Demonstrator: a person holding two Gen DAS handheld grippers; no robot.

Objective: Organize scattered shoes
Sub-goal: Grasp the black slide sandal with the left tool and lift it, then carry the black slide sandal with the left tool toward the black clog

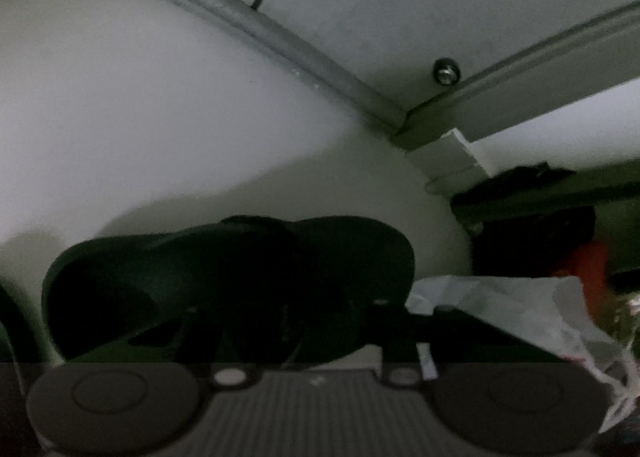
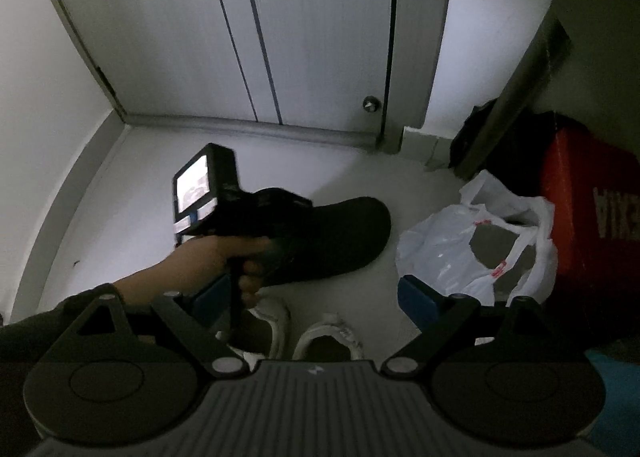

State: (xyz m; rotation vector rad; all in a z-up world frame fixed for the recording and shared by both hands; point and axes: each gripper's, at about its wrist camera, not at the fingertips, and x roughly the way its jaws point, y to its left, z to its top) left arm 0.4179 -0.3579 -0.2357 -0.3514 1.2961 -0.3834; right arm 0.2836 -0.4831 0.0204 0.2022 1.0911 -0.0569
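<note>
Black shoe on the pale floor by the door, left gripper down on it.

The black shoe (image 2: 340,237) lies near the door's threshold (image 2: 256,128), open floor to its left up to the wall. The left gripper (image 1: 288,321) sits in shadow against it; whether it pinches I cannot tell. The right gripper (image 2: 308,297) hangs spread wide over two white shoes (image 2: 304,333). A plastic bag (image 2: 476,245) and red box (image 2: 588,217) crowd the right side.
</note>
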